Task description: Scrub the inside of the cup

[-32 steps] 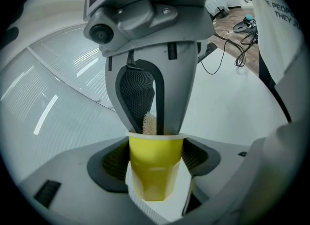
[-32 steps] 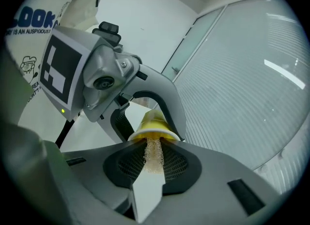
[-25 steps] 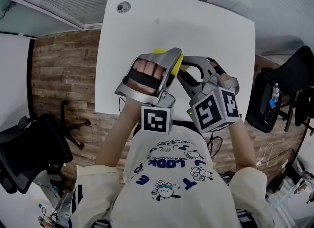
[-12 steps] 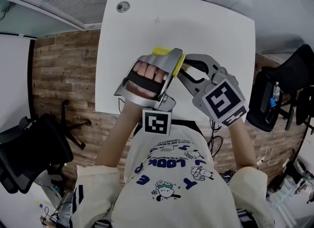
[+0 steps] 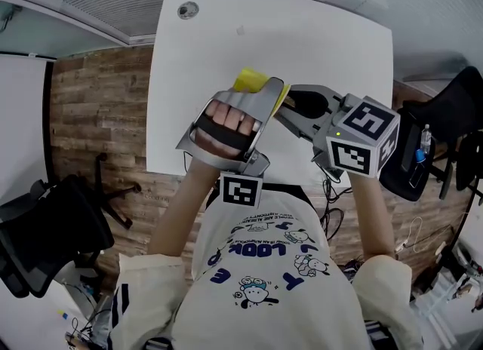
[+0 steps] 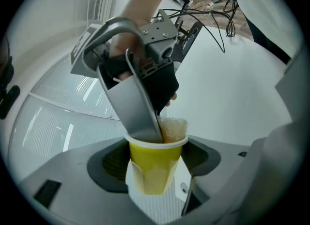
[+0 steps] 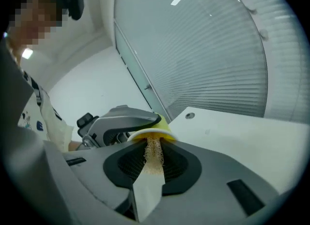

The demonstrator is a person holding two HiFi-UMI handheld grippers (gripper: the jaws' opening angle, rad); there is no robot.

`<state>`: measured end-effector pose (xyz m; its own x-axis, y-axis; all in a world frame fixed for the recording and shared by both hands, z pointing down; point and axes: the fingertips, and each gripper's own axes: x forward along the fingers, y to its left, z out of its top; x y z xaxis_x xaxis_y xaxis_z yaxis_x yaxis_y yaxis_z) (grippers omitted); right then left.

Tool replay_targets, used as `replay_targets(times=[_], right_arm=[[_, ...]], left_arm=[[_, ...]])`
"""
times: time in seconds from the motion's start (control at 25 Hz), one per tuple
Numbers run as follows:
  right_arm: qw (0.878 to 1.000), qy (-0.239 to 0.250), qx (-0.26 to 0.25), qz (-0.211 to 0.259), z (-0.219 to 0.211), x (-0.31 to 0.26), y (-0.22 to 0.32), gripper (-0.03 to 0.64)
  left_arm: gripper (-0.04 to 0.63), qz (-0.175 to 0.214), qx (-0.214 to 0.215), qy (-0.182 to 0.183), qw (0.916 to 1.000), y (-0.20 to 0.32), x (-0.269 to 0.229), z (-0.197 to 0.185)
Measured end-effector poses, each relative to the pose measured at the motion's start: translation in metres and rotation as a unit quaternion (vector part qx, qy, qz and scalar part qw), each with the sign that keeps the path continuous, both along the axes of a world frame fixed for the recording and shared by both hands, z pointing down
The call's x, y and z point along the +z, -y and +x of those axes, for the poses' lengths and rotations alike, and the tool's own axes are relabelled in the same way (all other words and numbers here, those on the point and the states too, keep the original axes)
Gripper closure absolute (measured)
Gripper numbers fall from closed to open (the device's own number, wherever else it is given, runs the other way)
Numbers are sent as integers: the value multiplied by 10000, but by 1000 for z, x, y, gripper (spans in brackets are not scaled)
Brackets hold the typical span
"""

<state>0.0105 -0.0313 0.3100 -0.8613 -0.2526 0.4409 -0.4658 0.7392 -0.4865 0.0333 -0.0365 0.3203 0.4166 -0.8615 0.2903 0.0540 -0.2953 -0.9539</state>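
My right tool (image 7: 151, 170) has just rolled at the wrist. In the head view its marker cube (image 5: 364, 145) first showed two faces, then one flat face, and it now lies tipped over to the right. The hand itself has barely shifted place. Its jaws stay narrow, pinched on the sponge (image 6: 173, 129), whose free end is pushed into the mouth of the cup (image 5: 250, 80).

My left tool (image 6: 156, 183) is closed on the yellow cup, one pad on each side of its wall. It holds the cup in the air over the near part of the tabletop (image 5: 317, 54), mouth turned toward the right tool. It has turned a little too, and more of the yellow rim shows past it than a second ago.

I take this to mean the scrub is under way: the twist drags the sponge round the inner wall while the cup is held firm. How deep the sponge reaches I cannot see. Part of it still stands above the rim, so the bottom may be unscrubbed.
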Motion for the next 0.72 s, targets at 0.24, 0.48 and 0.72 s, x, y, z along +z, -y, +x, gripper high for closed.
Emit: replay_targets(times=[0.24, 0.48, 0.72], right_arm=[[9825, 1137, 467, -1400, 0, -6, 3, 537], [9500, 2105, 766, -2177, 6, -18, 8, 538], [9331, 2446, 802, -2512, 4, -23, 8, 538]], left_arm=[[244, 588, 112, 42, 9982, -2, -12, -4], [244, 1057, 161, -25, 9943, 1, -27, 1], [244, 1287, 175, -136, 9914, 1, -35, -3]])
